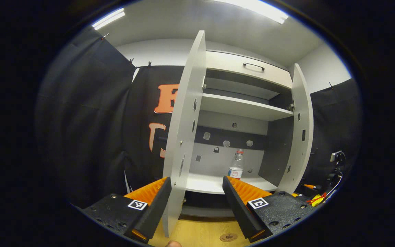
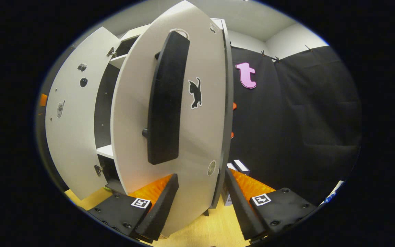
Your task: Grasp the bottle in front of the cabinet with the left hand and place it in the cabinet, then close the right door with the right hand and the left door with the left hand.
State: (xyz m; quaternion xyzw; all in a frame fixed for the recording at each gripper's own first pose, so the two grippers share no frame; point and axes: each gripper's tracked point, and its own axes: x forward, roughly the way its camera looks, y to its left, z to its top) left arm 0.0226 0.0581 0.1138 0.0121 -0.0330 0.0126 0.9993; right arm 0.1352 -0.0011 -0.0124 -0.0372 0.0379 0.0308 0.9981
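Two doors of the white cabinet point(image 1: 242, 113) stand open. In the left gripper view, the left gripper point(image 1: 196, 200) has its jaws spread wide, and the edge of the left door point(image 1: 183, 137) rises between the two fingers, closer to the finger on the view's left; whether either finger touches the door cannot be told. Beyond the jaws, the bottle point(image 1: 236, 165) stands upright on the cabinet's lower shelf point(image 1: 204, 183), toward the middle of the compartment and set back near the rear panel; it is clear, with a red cap and a pale label band. An upper shelf point(image 1: 245, 108) spans the cabinet above it, and a drawer front with a dark handle point(image 1: 253, 66) tops the unit. The right door point(image 1: 298, 133) is swung outward at the far side of that view. In the right gripper view, the right gripper point(image 2: 201, 202) also holds its jaws wide, and the free edge of the right door point(image 2: 183, 113) lies between them; contact with either finger cannot be confirmed. That door's outer face carries a long dark panel point(image 2: 166, 99) and a black cat sticker point(image 2: 195, 92). A wooden table point(image 2: 214, 230) shows beneath the fingers.
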